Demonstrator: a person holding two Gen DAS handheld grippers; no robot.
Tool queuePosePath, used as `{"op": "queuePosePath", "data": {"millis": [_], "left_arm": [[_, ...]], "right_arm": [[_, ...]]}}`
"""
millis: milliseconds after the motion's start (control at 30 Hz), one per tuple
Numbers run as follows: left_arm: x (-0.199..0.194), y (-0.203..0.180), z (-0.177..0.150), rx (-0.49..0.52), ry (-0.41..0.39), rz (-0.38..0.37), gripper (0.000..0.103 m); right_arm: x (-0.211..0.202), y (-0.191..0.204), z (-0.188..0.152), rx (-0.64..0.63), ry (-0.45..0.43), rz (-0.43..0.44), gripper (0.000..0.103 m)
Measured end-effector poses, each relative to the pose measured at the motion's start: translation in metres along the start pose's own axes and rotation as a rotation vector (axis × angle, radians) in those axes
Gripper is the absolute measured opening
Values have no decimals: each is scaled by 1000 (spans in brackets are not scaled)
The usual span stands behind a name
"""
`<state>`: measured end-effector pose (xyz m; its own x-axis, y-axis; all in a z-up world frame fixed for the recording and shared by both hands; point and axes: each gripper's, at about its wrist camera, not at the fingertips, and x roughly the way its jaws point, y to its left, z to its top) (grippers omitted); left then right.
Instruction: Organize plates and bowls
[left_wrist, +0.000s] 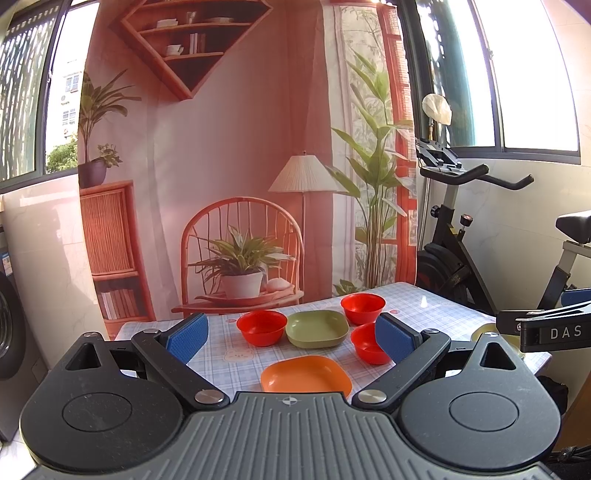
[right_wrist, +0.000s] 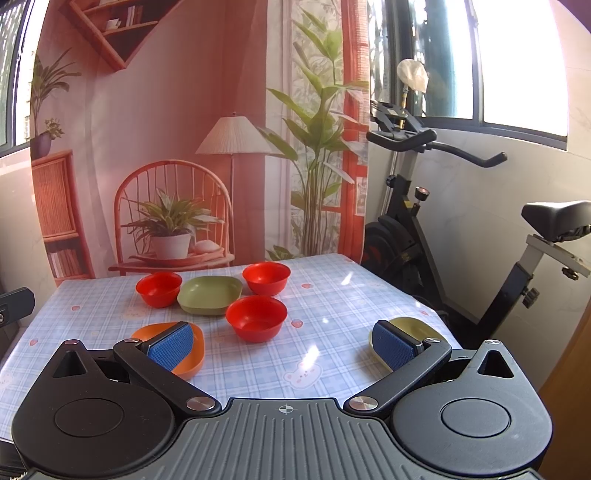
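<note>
Both tools were released, pads spread wide and holding nothing. Ahead of the left tool an orange plate lay nearest on the worktop. Beyond the right tool sat a green plate among three red bowls; a yellow-green plate lay by its right pad.

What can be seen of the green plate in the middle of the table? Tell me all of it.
The green plate is a shallow, rounded-square dish in matte olive green, plastic by its look. It sits upright and empty on the checked tablecloth, near the far edge. Three red bowls ring it: one to its left, one behind right, one in front right. Whether they touch it is unclear. Neither gripper holds it.
</note>
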<state>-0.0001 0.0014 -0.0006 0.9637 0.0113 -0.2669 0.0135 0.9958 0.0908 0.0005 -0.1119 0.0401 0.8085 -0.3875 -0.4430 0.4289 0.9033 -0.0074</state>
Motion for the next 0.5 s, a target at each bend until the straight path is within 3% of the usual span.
{"op": "queuePosePath", "data": {"millis": [500], "left_arm": [[0, 1, 0, -6, 3, 0, 98]], "right_arm": [[1, 0, -1, 1, 0, 0, 103]]}}
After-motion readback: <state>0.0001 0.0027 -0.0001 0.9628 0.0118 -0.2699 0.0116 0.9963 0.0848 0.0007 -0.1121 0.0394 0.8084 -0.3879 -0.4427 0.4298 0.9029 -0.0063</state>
